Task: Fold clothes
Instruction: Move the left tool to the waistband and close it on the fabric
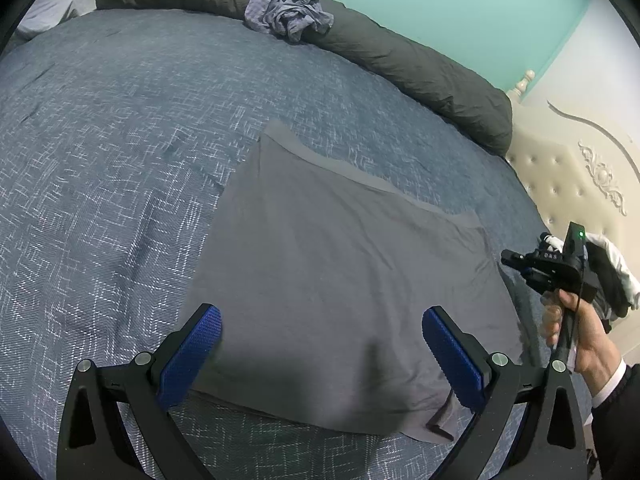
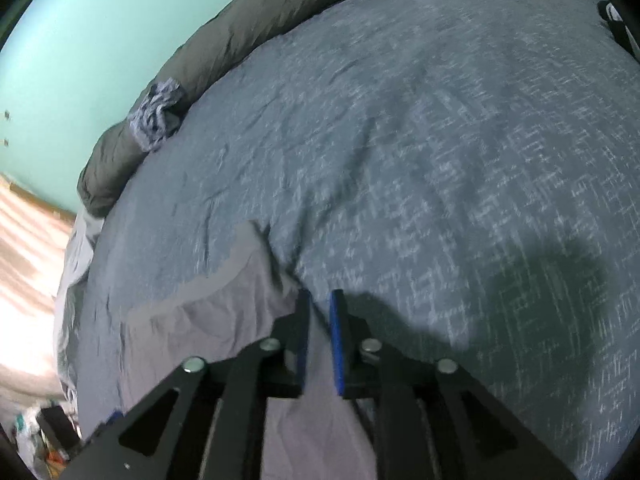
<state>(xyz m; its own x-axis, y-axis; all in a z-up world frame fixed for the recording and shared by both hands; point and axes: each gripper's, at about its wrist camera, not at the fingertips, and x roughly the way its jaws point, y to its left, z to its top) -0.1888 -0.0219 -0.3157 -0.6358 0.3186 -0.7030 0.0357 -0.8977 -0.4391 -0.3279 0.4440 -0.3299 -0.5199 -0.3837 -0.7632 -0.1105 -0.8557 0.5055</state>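
A grey garment lies spread flat on the blue patterned bedspread, its waistband on the far side. My left gripper hovers over the garment's near edge, its blue pads wide apart and empty. A hand holds my right gripper just off the garment's right edge. In the right wrist view, the right gripper points at the garment's border on the bedspread. A narrow gap shows between its pads and they pinch no cloth.
A dark grey rolled duvet runs along the far side of the bed, with a crumpled blue-grey cloth on it. A cream tufted headboard stands at the right, and a black-and-white clothes pile lies before it.
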